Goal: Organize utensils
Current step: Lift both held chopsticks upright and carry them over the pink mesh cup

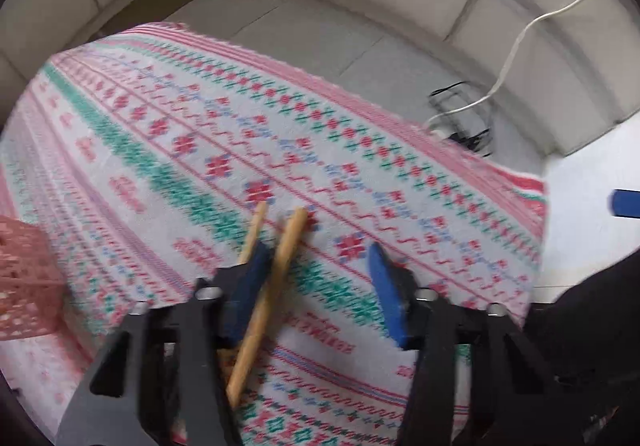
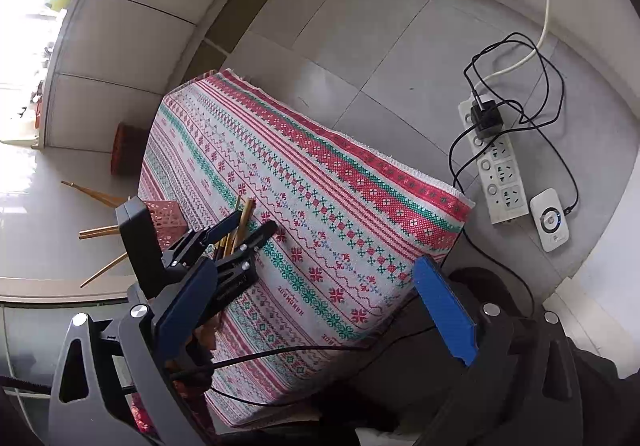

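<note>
Wooden chopsticks look light, stiff, slippery; left gripper fingers stand apart around them, right gripper gapes empty; grip mid-shaft.

Chopsticks matt pale wood; tablecloth coarse woven cloth; basket pink perforated plastic; floor smooth grey tile; power strip glossy white plastic.

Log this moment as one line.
left claw: open, chopsticks between | right claw: open, empty | pink basket: beside left claw

Both wrist views look down on the patterned cloth.
</note>
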Demonstrator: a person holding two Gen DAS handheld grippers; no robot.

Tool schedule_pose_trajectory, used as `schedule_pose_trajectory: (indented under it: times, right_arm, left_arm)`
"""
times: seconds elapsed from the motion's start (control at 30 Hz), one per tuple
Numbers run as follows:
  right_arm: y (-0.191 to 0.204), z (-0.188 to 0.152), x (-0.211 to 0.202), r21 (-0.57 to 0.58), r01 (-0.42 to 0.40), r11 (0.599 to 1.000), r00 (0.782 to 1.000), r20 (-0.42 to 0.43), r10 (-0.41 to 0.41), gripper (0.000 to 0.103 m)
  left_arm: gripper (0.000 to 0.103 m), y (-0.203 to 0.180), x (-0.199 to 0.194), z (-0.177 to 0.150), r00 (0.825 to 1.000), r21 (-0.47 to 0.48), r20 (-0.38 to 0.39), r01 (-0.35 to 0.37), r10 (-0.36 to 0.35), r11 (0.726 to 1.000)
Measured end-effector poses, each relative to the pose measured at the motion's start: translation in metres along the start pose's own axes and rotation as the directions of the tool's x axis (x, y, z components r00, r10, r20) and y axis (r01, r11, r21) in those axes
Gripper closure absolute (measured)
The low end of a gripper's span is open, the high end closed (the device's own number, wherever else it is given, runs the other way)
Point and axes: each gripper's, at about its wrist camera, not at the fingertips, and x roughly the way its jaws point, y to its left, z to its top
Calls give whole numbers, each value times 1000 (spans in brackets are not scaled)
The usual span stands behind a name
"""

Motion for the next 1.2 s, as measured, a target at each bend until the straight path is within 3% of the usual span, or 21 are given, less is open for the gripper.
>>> schedule_pose_trajectory:
  times: [0.2, 0.33, 0.53, 0.6, 0.77, 0.93, 1.0, 1.07, 1.13, 1.17, 1.2]
  right_arm:
    - [-4, 1, 0, 29, 33, 999, 999, 16, -33, 7]
    - [10, 0, 9, -10, 75, 997, 997, 17, -75, 7]
    - [63, 2, 57, -74, 91, 993, 995, -43, -94, 8]
    - [78, 3, 79, -73, 83, 994, 992, -87, -89, 19]
    - [114, 5, 131, -98, 199, 975, 975, -85, -207, 52]
    - [138, 14, 159, -86, 290, 953, 955, -45, -295, 61]
    - [142, 15, 169, -92, 326, 941, 942, -52, -332, 68]
    - [148, 14, 177, -97, 361, 928, 929, -45, -366, 69]
    - [156, 13, 182, -123, 399, 909, 914, -23, -405, 77]
    - [159, 12, 183, -135, 426, 895, 903, -4, -430, 89]
    - [160, 11, 184, -147, 435, 888, 899, 8, -439, 91]
  left_arm:
    - [96, -2, -1, -9, 996, -80, -24, -88, 86, 993]
    - [97, 5, -28, -33, 996, -143, 10, -83, 85, 986]
    - [97, 12, -118, -80, 978, -217, 168, -83, 121, 973]
    - [97, 14, -144, -98, 965, -239, 219, -91, 145, 967]
    - [97, 34, -196, -134, 926, -305, 310, -117, 214, 945]
    - [97, 46, -232, -150, 887, -338, 391, -110, 246, 935]
    - [97, 47, -243, -152, 875, -340, 411, -111, 254, 934]
    - [97, 48, -247, -156, 866, -343, 427, -110, 260, 933]
    - [97, 47, -257, -159, 857, -349, 441, -109, 266, 931]
    - [97, 47, -259, -160, 854, -353, 446, -110, 270, 929]
    - [97, 47, -262, -162, 850, -358, 450, -111, 275, 927]
